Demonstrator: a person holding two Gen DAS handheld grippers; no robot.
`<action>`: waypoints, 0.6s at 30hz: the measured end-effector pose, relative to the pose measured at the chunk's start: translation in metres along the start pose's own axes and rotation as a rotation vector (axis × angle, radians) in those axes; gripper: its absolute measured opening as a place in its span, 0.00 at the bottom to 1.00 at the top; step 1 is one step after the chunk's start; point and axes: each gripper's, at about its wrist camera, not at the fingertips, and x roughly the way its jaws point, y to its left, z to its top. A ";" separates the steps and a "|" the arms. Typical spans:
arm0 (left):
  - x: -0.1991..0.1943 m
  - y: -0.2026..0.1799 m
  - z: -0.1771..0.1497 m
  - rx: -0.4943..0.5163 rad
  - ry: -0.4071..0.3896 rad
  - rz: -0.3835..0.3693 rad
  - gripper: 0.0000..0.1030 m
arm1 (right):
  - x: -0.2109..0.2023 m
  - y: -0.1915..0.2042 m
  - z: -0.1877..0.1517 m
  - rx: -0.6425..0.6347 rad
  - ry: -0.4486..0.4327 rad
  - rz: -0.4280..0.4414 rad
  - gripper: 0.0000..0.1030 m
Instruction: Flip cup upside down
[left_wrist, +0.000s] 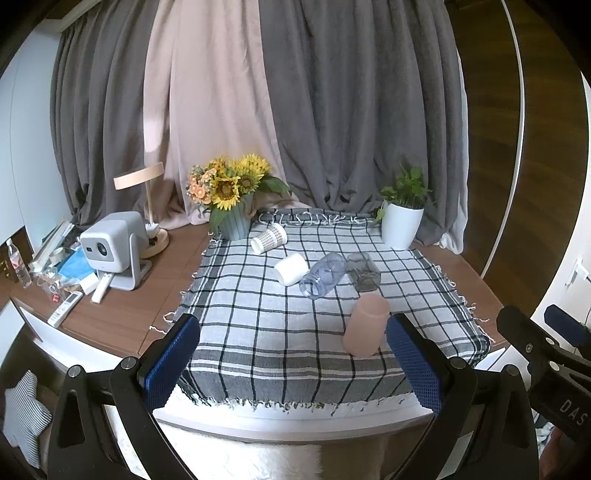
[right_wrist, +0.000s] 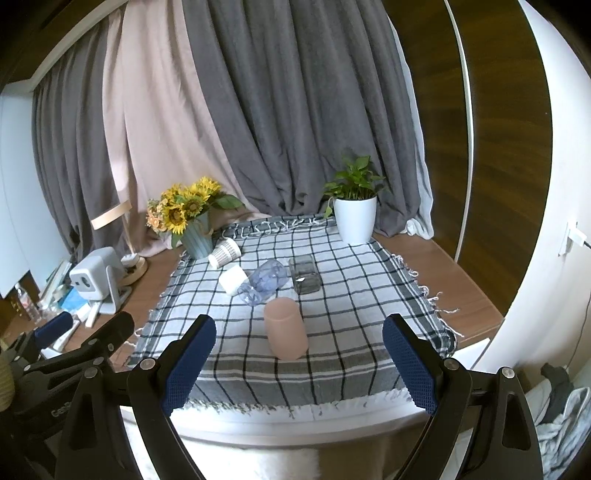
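Note:
A pink cup (left_wrist: 366, 327) (right_wrist: 285, 329) stands on the checked cloth near the table's front edge; I cannot tell which end is up. Behind it lie a clear bluish cup (left_wrist: 322, 274) (right_wrist: 263, 282) and a white cup (left_wrist: 291, 268) (right_wrist: 232, 280) on their sides. A dark glass tumbler (left_wrist: 363, 271) (right_wrist: 304, 274) stands beside them. A patterned paper cup (left_wrist: 269, 238) (right_wrist: 224, 252) lies near the flower pot. My left gripper (left_wrist: 293, 360) is open and empty, in front of the table. My right gripper (right_wrist: 299, 363) is open and empty, short of the pink cup.
A sunflower pot (left_wrist: 236, 221) (right_wrist: 197, 240) stands at the cloth's back left, a white plant pot (left_wrist: 401, 225) (right_wrist: 354, 219) at the back right. A projector (left_wrist: 112, 249), lamp (left_wrist: 140, 177) and clutter sit on the left. The right gripper shows in the left wrist view (left_wrist: 546, 354).

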 end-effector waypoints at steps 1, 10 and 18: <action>0.000 0.000 0.000 0.001 -0.001 0.001 1.00 | 0.000 0.000 0.000 0.001 0.000 0.000 0.89; 0.000 -0.002 0.003 -0.003 -0.005 0.003 1.00 | 0.000 0.001 0.000 0.000 -0.001 -0.002 0.89; 0.001 -0.004 0.003 -0.015 -0.002 -0.008 1.00 | 0.000 0.001 0.000 0.001 -0.001 -0.003 0.89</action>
